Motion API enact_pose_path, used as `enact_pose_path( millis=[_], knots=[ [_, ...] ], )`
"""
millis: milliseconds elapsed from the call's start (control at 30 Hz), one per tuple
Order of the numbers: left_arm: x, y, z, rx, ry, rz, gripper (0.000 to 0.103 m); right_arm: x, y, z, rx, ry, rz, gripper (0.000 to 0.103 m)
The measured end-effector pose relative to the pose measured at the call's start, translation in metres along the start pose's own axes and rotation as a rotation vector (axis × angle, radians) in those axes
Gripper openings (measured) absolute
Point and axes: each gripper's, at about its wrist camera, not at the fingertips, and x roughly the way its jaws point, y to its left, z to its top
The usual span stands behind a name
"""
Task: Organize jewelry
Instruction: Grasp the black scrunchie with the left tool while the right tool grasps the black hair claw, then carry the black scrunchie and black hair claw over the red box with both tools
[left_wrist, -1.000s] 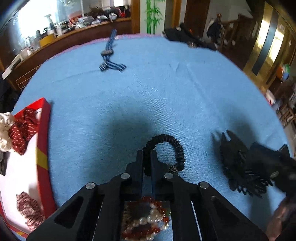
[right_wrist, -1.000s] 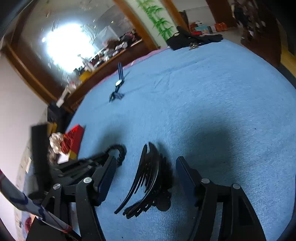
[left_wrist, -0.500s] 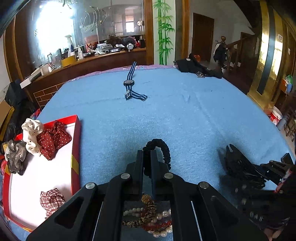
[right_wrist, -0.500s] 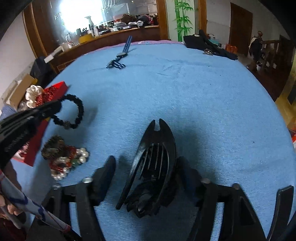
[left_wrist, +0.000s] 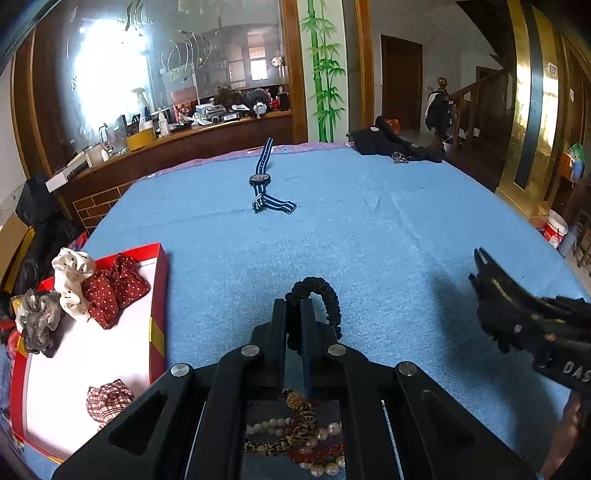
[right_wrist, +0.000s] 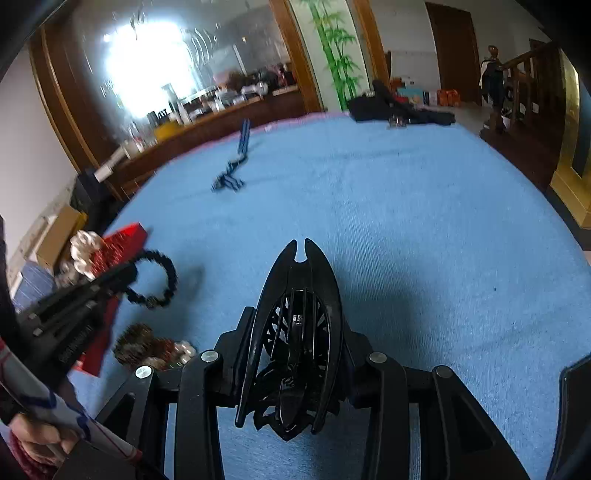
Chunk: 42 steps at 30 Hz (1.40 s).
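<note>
Since both pieces probably go in the red tray (left_wrist: 157, 295) at near left, held up off the blue cloth (left_wrist: 369, 236). Left gripper (left_wrist: 293, 314) pinched shut on black coil tie (left_wrist: 325, 299); right gripper (right_wrist: 295, 354) clamped on black claw clip (right_wrist: 299, 325). Glossy, curved, toothed.
</note>
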Motion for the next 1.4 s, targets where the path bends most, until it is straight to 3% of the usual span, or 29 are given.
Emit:
enact_pose_path(
  millis=[333, 733, 1400],
  knots=[
    [-0.006, -0.003, -0.001, 0.03, -0.047, 0.061, 0.006, -0.015, 0.018, 0.002, -0.054, -0.083, 0.049, 0.042],
    [-0.015, -0.003, 0.0, 0.042, -0.106, 0.128, 0.006, -0.013, 0.018, 0.001, -0.063, -0.093, 0.057, 0.042],
    [-0.022, -0.001, 0.002, 0.035, -0.132, 0.151, 0.006, -0.013, 0.019, 0.001, -0.07, -0.091, 0.056, 0.042]
  ],
)
